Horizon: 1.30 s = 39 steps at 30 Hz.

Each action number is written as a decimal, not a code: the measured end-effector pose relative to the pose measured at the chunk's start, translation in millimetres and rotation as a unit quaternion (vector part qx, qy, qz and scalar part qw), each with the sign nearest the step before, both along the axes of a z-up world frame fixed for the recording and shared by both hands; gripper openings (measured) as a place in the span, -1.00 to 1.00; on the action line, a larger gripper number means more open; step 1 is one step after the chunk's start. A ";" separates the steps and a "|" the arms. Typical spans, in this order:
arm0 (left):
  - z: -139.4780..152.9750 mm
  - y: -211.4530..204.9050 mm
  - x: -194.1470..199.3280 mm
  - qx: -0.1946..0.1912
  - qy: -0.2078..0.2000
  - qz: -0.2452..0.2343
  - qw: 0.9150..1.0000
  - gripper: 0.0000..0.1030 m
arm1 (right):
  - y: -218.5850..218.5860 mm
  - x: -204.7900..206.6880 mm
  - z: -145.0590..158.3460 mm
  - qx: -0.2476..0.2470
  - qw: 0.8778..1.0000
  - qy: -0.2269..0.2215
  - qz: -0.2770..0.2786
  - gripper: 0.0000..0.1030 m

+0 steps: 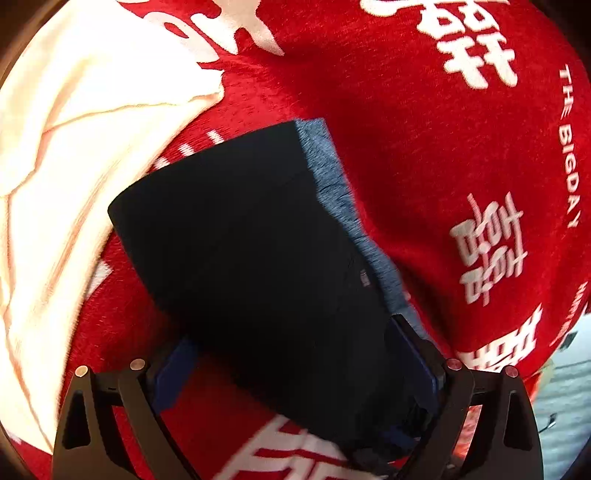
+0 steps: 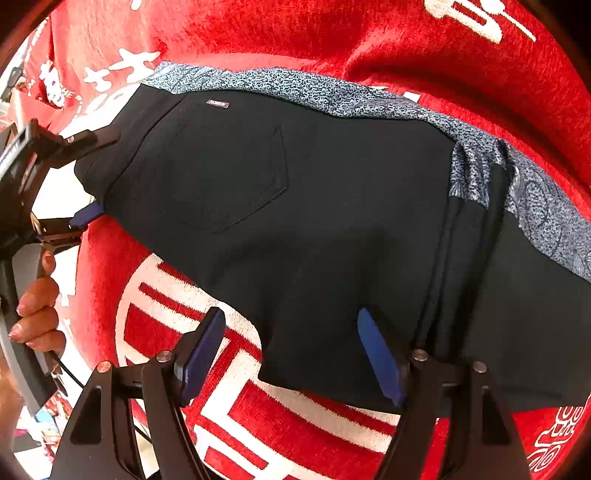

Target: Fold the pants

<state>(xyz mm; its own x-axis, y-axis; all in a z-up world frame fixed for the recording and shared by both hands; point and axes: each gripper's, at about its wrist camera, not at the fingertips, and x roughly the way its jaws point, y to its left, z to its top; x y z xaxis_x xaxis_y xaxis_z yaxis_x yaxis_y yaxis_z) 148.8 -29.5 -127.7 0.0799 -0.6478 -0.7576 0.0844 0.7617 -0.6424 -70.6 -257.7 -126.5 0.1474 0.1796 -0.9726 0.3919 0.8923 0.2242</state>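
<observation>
Black pants (image 2: 295,206) lie folded on a red blanket (image 2: 280,33), over a blue-grey patterned garment (image 2: 332,96). A back pocket and a small label face up. In the left wrist view the pants (image 1: 251,258) run up from between the fingers of my left gripper (image 1: 295,369), whose jaws stand wide with the waist end between them. That gripper also shows at the left of the right wrist view (image 2: 88,177), its fingers on either side of the waist end. My right gripper (image 2: 291,354) is open, its right finger over the pants' near edge.
A cream-white cloth (image 1: 74,147) lies on the blanket (image 1: 424,147) at the left in the left wrist view. The blanket bears large white characters. The blanket's edge and a pale floor (image 1: 569,387) show at the lower right.
</observation>
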 end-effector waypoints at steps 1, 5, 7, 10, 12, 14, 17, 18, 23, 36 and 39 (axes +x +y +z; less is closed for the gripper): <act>5.5 -0.9 -0.2 -0.011 -0.006 0.000 1.000 0.86 | -0.1 -0.1 0.1 0.001 1.000 -0.001 0.000 0.52; 12.4 -18.8 1.2 0.007 -0.035 -0.033 0.999 0.86 | 0.8 -0.8 1.1 -0.001 1.000 -0.004 0.004 0.52; -1.0 -23.2 5.1 0.024 -0.017 -0.032 0.999 0.86 | -1.1 -1.4 -0.3 -0.001 1.000 -0.005 0.004 0.52; -10.9 -26.8 7.3 0.034 -0.014 -0.011 0.999 0.86 | -4.9 -3.4 1.0 0.005 1.000 -0.007 0.003 0.52; -9.2 -36.3 5.8 0.063 -0.018 -0.014 0.998 0.86 | -9.6 -2.9 3.7 0.015 1.000 -0.007 0.001 0.52; -3.2 -47.4 1.8 0.114 -0.037 -0.013 0.993 0.65 | -20.6 -1.2 9.7 0.023 1.000 -0.005 -0.012 0.48; 1.6 -55.8 -4.8 0.193 -0.075 -0.032 0.978 -0.12 | -43.4 7.6 31.0 0.028 0.999 -0.014 -0.041 0.48; 5.1 -56.9 -8.6 0.201 -0.090 -0.040 0.975 -0.18 | -50.1 12.0 37.4 0.029 0.998 -0.017 -0.046 0.48; 27.6 -80.4 -42.5 0.279 -0.210 -0.122 0.929 -0.29 | -76.0 71.9 68.9 0.083 0.995 -0.025 -0.039 0.48; 31.7 -109.8 -85.9 0.353 -0.321 -0.197 0.856 -0.29 | 51.6 272.1 56.9 0.159 0.961 0.108 0.199 0.60; 32.8 -111.5 -89.2 0.355 -0.327 -0.197 0.853 -0.29 | 75.0 283.7 26.7 0.128 0.949 0.170 0.233 0.60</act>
